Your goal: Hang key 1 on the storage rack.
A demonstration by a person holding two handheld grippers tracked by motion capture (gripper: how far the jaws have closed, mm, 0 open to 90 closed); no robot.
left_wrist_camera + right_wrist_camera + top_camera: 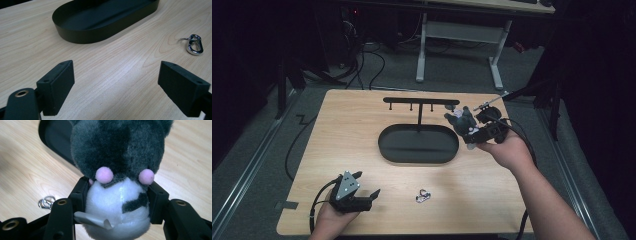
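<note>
plush toy sits clamped between right tongs; left tongs gape apart.

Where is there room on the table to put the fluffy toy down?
The oval tray is bare inside. The wood left of the tray is free, and so is the front right corner beyond the metal clip. It is crowded at the stand, where the right gripper holds the plush toy.
</note>
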